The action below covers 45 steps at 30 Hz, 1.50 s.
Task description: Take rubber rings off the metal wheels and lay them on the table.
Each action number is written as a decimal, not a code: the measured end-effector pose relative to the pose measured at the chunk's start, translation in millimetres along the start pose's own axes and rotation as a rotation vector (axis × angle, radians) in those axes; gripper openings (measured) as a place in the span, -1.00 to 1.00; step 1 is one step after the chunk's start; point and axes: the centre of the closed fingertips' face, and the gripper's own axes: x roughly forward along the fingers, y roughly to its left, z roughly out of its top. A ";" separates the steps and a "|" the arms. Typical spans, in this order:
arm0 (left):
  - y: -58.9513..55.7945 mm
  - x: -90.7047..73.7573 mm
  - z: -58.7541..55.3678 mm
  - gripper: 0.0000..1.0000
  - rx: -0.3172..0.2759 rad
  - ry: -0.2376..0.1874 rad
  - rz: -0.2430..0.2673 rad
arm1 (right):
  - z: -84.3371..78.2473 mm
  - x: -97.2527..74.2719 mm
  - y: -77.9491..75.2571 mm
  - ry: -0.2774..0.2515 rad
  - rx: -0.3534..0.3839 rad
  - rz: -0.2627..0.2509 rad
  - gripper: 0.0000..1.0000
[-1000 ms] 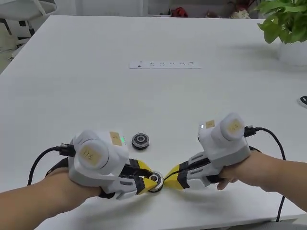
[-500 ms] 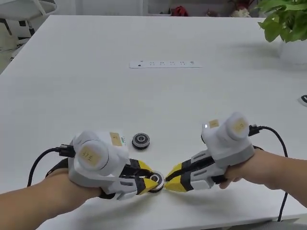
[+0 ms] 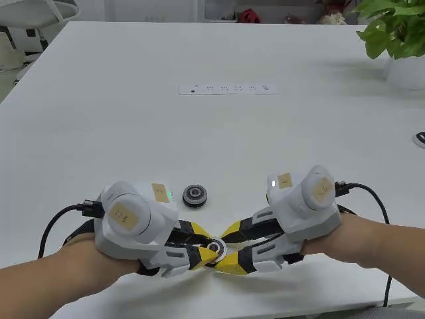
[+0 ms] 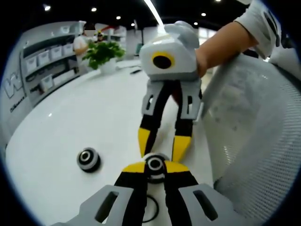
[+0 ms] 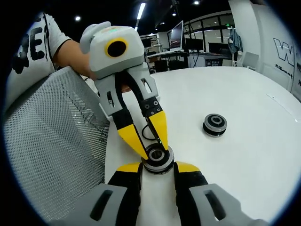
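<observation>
A small metal wheel (image 3: 214,250) with a black rubber ring is held just above the white table (image 3: 219,146) near its front edge. My left gripper (image 3: 207,251) is shut on it, its yellow tips pinching the wheel (image 4: 155,164). My right gripper (image 3: 227,248) faces it, open, with one tip on either side of the same wheel (image 5: 158,157). A second wheel (image 3: 194,195) with its ring on lies flat behind the left gripper. A loose black rubber ring (image 4: 151,207) lies on the table under the left jaws.
A white power strip (image 3: 228,88) lies mid-table. A potted plant (image 3: 393,30) stands at the far right corner. A grey mesh chair back (image 4: 254,141) is close behind the table's front edge.
My right gripper has gone from shut to open and moved left, so its tips now flank the wheel. The left gripper and the second wheel have not moved.
</observation>
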 end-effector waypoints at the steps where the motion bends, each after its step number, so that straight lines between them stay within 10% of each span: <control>1: 0.1 -0.1 0.0 -0.74 0.000 0.000 0.000 | -0.7 -0.7 -0.5 -0.001 -0.004 0.001 -0.54; 21: 0.8 -0.7 -0.4 -0.75 -0.010 -0.003 0.002 | -12.4 -7.8 -4.5 0.041 0.050 -0.003 -1.00; 37: -0.1 -0.2 -0.4 -0.75 -0.011 -0.007 0.001 | 0.7 -2.2 4.6 -0.005 -0.046 0.017 -0.52; 45: -0.2 -0.4 -0.2 -0.75 -0.014 -0.009 0.001 | -0.7 -4.7 1.1 -0.010 -0.054 0.013 -0.61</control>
